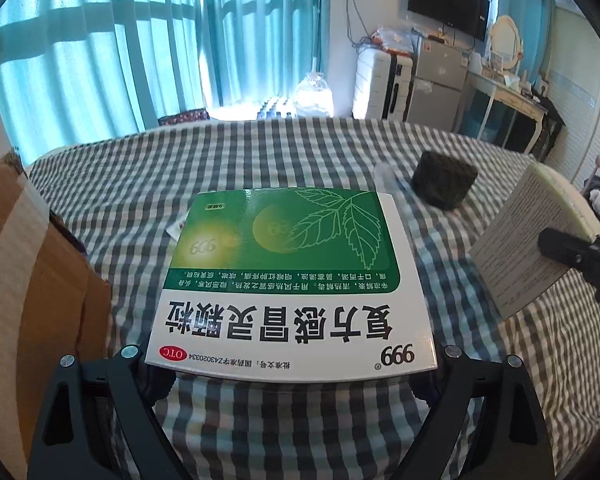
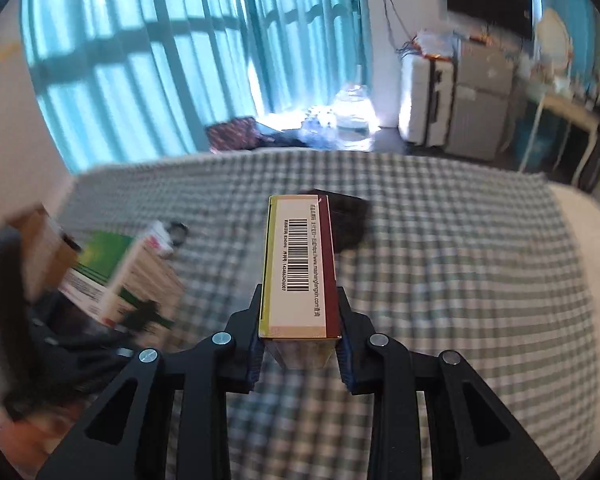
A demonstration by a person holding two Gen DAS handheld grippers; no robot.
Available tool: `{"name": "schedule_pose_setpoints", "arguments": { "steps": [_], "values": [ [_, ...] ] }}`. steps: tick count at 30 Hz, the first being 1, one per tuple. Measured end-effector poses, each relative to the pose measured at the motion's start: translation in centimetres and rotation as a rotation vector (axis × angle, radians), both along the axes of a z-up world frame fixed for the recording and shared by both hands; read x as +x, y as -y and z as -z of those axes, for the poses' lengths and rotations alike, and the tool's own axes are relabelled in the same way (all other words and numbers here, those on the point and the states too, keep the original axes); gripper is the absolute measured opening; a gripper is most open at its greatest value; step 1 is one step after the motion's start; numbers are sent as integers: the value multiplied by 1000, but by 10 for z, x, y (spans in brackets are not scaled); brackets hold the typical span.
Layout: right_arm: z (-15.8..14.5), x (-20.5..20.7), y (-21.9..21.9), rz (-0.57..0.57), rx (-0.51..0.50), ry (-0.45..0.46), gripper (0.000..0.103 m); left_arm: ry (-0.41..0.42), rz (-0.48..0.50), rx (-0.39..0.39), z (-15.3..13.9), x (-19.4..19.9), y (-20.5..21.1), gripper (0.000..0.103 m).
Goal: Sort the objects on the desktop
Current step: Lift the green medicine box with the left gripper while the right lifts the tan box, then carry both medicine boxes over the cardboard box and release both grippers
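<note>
My left gripper (image 1: pixel 292 364) is shut on a wide green-and-white medicine box (image 1: pixel 292 280), held flat above the checked tablecloth (image 1: pixel 460 340). The same box shows blurred at the left of the right wrist view (image 2: pixel 116 276). My right gripper (image 2: pixel 300 344) is shut on a narrow yellow-and-maroon box (image 2: pixel 300 264) with a barcode on top, held above the cloth. That box and the right gripper's finger (image 1: pixel 580 256) show at the right of the left wrist view, the box (image 1: pixel 532 236) tilted.
A dark sponge-like block (image 1: pixel 444 180) lies on the cloth behind the boxes, also in the right wrist view (image 2: pixel 352 220). A cardboard box (image 1: pixel 28 280) stands at the table's left edge. A small white tube (image 2: pixel 158 238) and a ring lie far left. Furniture stands beyond the table.
</note>
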State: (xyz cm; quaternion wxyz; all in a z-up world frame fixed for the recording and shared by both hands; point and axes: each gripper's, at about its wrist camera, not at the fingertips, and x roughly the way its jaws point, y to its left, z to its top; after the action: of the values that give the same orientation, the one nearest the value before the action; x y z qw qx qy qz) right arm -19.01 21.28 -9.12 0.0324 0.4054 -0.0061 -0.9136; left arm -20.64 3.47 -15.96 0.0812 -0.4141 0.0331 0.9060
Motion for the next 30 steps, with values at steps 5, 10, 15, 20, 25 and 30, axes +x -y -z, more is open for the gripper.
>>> {"name": "schedule_pose_setpoints", "arguments": {
  "steps": [5, 10, 15, 20, 25, 30],
  "values": [
    [31, -10, -15, 50, -114, 24, 30, 32, -8, -13, 21, 6, -3, 93],
    [36, -11, -25, 87, -181, 25, 29, 33, 7, 5, 5, 5, -5, 92],
    [-3, 8, -22, 101, -171, -32, 29, -32, 14, 31, -34, 16, 4, 92],
    [-17, 49, -7, 97, -181, -36, 29, -92, 19, 83, -79, 47, 22, 92],
    [-66, 90, 24, 44, -182, -127, 29, -193, -14, 131, -135, 77, 60, 92],
    [-104, 111, 72, -49, -239, -184, 29, -238, -135, 131, -180, 88, 121, 92]
  ]
}}
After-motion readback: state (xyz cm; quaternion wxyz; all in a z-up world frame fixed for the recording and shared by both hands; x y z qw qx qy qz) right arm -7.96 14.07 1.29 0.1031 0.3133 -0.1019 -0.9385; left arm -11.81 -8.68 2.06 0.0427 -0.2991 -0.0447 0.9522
